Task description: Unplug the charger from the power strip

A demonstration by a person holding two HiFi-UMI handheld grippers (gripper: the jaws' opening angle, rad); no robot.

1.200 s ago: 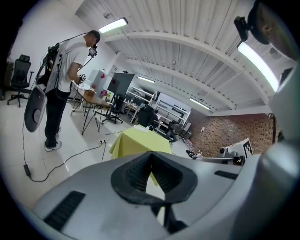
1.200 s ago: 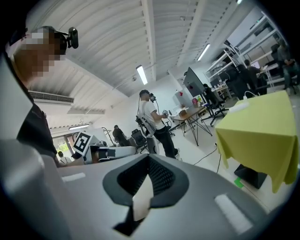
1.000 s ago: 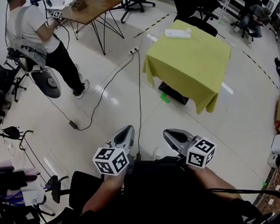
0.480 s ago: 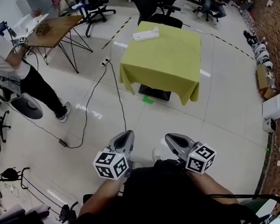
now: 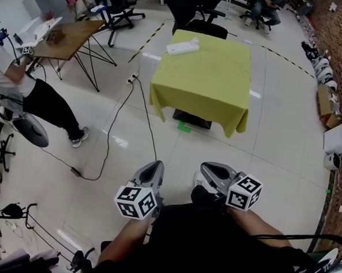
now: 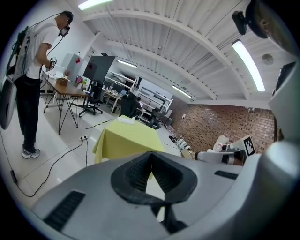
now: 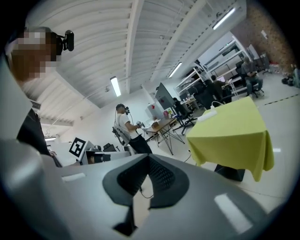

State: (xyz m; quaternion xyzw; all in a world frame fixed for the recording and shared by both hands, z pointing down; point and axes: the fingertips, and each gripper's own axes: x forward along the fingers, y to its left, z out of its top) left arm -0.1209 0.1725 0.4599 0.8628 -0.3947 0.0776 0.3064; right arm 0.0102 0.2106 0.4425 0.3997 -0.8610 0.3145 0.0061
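While both tools sit low in the head view, close against my body, I find that no part of the task is done.

The left gripper is at lower centre-left and the right gripper at lower centre-right, both over bare floor. Each gripper's own view shows its jaws pressed together with nothing between the pads: left gripper, right gripper.

The power strip, a long white block, lies near the far left corner of the yellow-green table at upper centre, well apart from both grippers. It shows again as a small white shape on the tabletop in the left gripper view and in the right gripper view. At this range I cannot make out the charger or which socket it sits in.

A separate socket block with a dark cable lies on the floor left of the table. Another person works at a wooden desk in the upper left.

Assessment: everything is left to do. I must close on the table, open one gripper, take the charger and pull it free, probably while the other gripper steadies the strip.
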